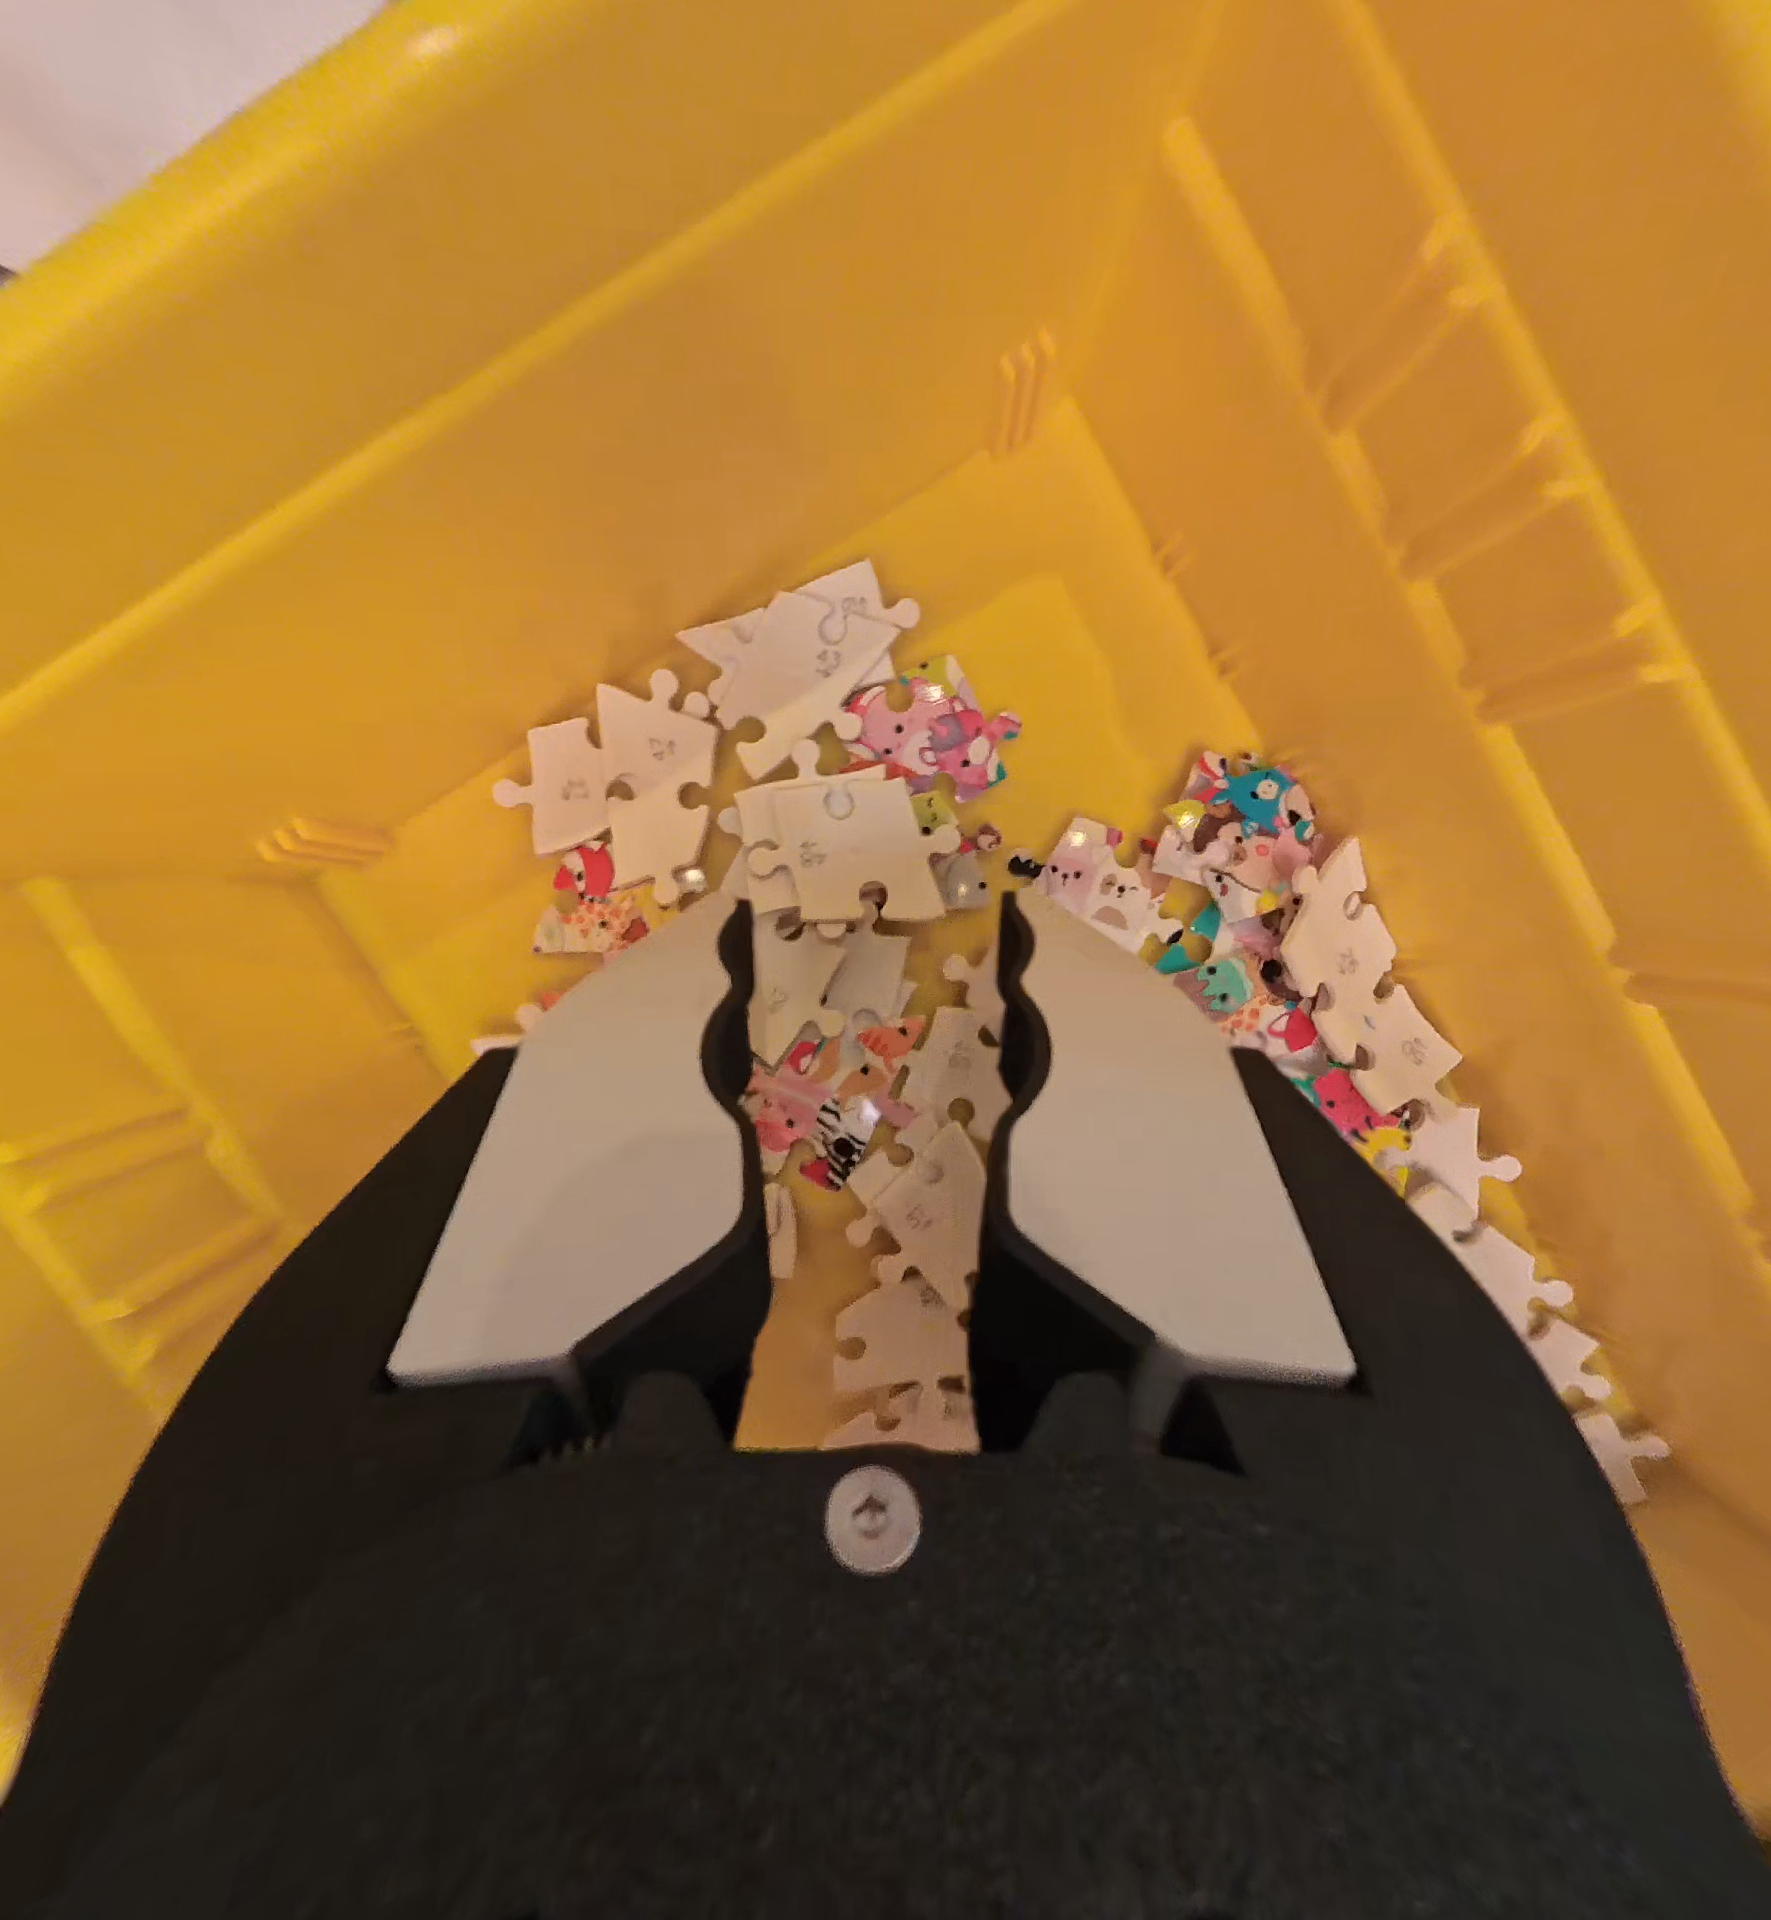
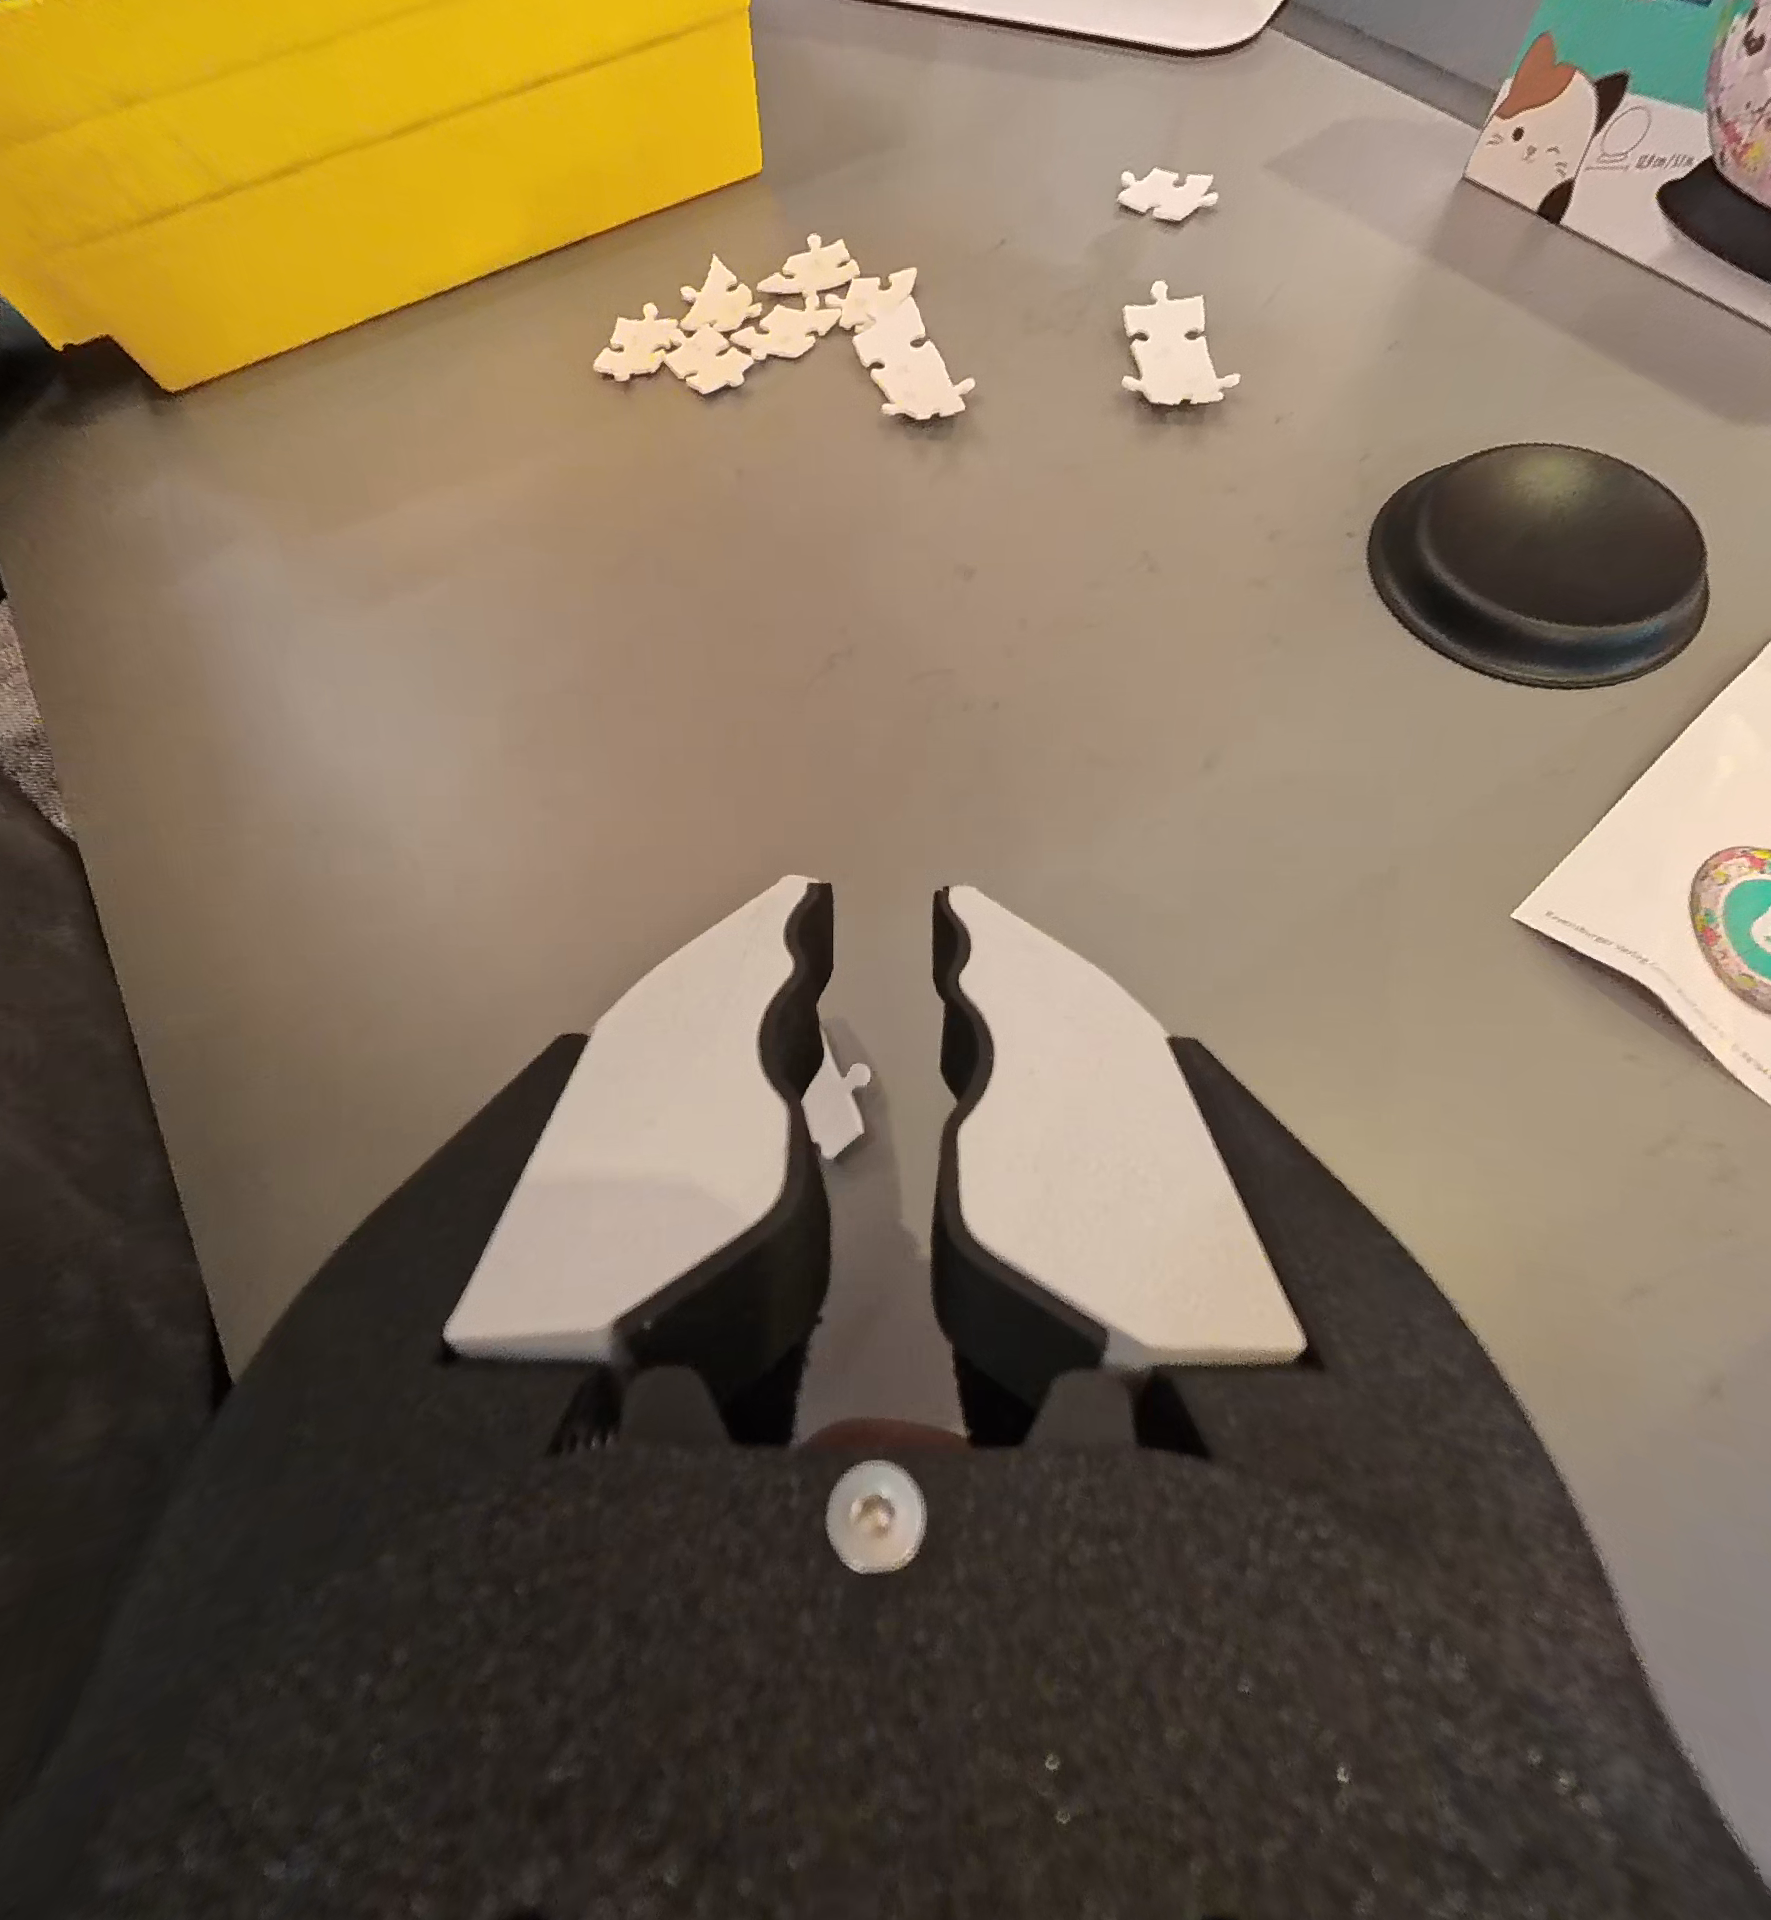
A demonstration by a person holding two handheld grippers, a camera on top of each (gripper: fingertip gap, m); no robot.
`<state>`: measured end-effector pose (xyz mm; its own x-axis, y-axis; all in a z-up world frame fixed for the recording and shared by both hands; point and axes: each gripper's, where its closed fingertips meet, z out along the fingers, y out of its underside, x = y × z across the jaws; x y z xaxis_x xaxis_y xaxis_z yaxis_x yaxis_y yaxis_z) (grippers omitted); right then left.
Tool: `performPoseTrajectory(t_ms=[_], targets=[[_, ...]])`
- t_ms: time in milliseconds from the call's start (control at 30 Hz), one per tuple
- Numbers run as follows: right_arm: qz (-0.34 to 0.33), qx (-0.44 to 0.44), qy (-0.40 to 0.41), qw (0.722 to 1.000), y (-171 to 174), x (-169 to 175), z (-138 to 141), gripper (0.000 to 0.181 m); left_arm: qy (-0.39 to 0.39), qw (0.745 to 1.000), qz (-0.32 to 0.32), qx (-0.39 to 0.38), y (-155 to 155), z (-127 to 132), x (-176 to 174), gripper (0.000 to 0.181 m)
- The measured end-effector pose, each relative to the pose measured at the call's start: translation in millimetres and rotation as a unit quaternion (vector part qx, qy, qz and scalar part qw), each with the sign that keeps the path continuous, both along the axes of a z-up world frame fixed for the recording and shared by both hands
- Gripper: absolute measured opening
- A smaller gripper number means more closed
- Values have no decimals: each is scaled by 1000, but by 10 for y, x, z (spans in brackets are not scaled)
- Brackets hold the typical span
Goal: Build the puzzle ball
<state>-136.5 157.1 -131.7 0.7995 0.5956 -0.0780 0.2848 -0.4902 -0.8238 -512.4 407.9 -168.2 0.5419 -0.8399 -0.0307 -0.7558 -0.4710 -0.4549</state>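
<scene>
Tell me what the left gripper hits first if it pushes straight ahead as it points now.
Probably the heap of puzzle pieces on the floor of the yellow bin: the open left gripper aims right at a white-backed piece, though depth is unclear.

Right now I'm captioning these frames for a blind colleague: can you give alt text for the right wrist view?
The right gripper hovers open over a grey table, with a small white puzzle piece beside its left finger. Farther off lie a cluster of white puzzle pieces, a yellow bin and a black round stand.
</scene>
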Motion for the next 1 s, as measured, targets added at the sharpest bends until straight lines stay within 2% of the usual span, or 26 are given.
performPoseTrajectory(t_ms=[100, 133, 200, 233, 400, 667, 867, 1000], targets=[[-2, 1, 2, 1000, -13, 5, -17, 18, 12, 1000, 7, -3, 24, -105, 7, 54], [-3, 0, 3, 1000, -16, 6, -22, 18, 18, 1000, 6, -3, 25, -138, 10, 52], [-3, -1, 5, 1000, -21, 8, -32, 18, 25, 1000, 3, 0, 20, -174, 16, 35], [-3, 0, 4, 1000, -23, 10, -32, 18, 25, 1000, 3, 6, 20, -168, 19, 28], [-5, 2, 5, 1000, -34, 25, -19, 18, 27, 999, 8, 31, -51, -39, -46, 28], [-6, 8, 9, 1000, -60, 21, -7, 18, 32, 998, 33, 39, -427, 104, -249, 28], [1, 13, 9, 1000, -74, 0, 14, 18, -2, 997, 37, 71, -532, 366, -244, 28], [3, 25, 10, 1000, -98, -3, 63, 18, -56, 992, -22, 113, -667, 742, 4, 28]])
